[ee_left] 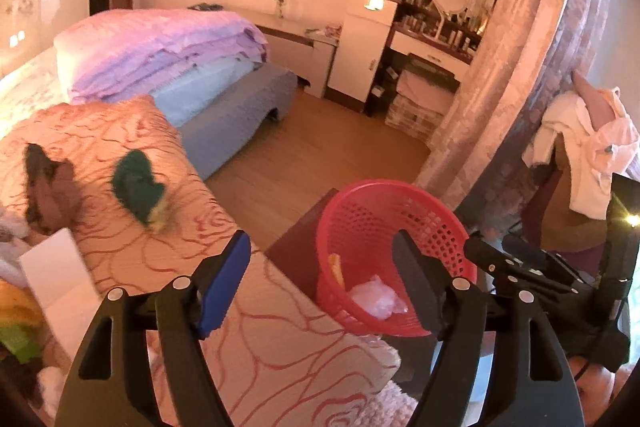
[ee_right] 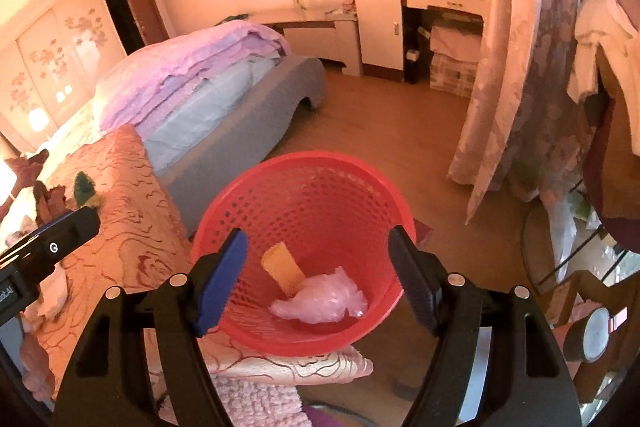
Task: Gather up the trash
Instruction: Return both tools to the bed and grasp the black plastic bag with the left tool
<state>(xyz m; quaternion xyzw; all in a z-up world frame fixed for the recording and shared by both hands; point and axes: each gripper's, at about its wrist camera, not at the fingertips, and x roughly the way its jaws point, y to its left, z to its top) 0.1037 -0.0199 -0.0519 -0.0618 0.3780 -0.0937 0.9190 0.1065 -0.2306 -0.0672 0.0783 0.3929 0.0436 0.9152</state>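
Hidden and cut-off parts

The basket (ee_right: 304,195) base sits behind the quilt (ee_right: 132,211); the left tool's finger (ee_left: 416,287) covers part of its inside. The clutter (ee_left: 16,307) at the left edge is blurred and cut off. Dresser bottles (ee_left: 436,23) are too small to tell.

The left gripper (ee_left: 322,259) points forward and down, its jaws standing wide apart with nothing between them; one finger wears a blue pad (ee_left: 224,287), the other a dark one. The right gripper (ee_right: 318,255) tilts down the same way, jaws likewise spread and empty. In the left wrist view the right gripper shows near the right edge; in the right wrist view the left one reaches in from the left edge.
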